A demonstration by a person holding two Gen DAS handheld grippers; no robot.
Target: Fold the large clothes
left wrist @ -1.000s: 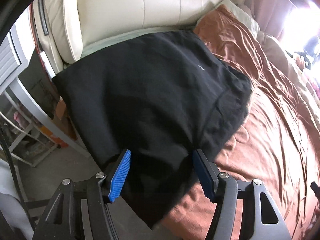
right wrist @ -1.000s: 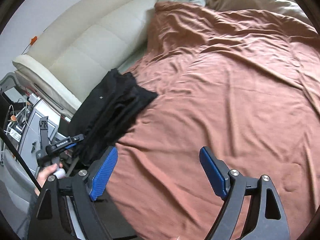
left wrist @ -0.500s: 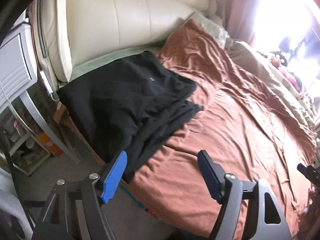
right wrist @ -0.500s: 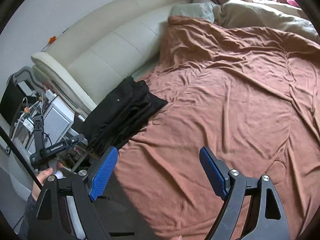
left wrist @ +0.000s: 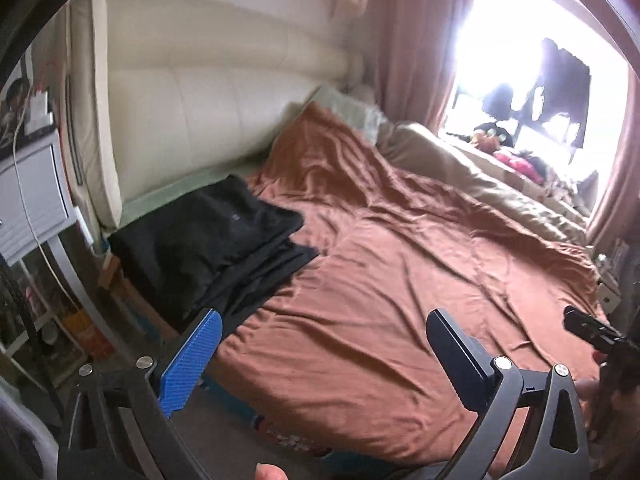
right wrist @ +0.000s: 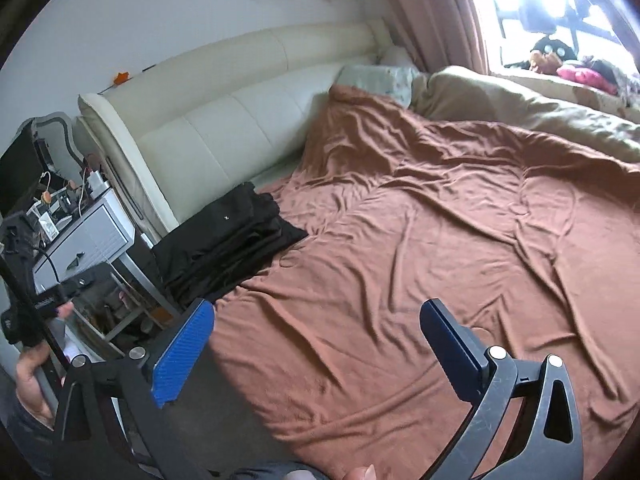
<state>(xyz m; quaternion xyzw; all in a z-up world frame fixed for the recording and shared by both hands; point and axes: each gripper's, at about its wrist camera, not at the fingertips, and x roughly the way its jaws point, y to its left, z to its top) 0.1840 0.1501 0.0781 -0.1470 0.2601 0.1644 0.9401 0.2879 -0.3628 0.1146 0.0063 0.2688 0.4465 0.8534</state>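
A folded black garment (left wrist: 216,244) lies in a stack at the near left corner of the bed, by the cream headboard; it also shows in the right wrist view (right wrist: 228,240). My left gripper (left wrist: 324,344) is open and empty, held well back from the bed edge, with the stack beyond its left finger. My right gripper (right wrist: 316,340) is open and empty above the brown bedspread (right wrist: 420,248), to the right of the stack. Neither gripper touches the garment.
A cream padded headboard (left wrist: 200,112) runs along the left. A grey bedside table (right wrist: 84,236) with cables and small items stands at the left. A beige duvet (right wrist: 520,116) and a pillow lie at the far side by the bright window.
Both grippers have pulled back and up from the bed. The black stack, close between the left fingers a second ago, now lies far off and smaller in both views.
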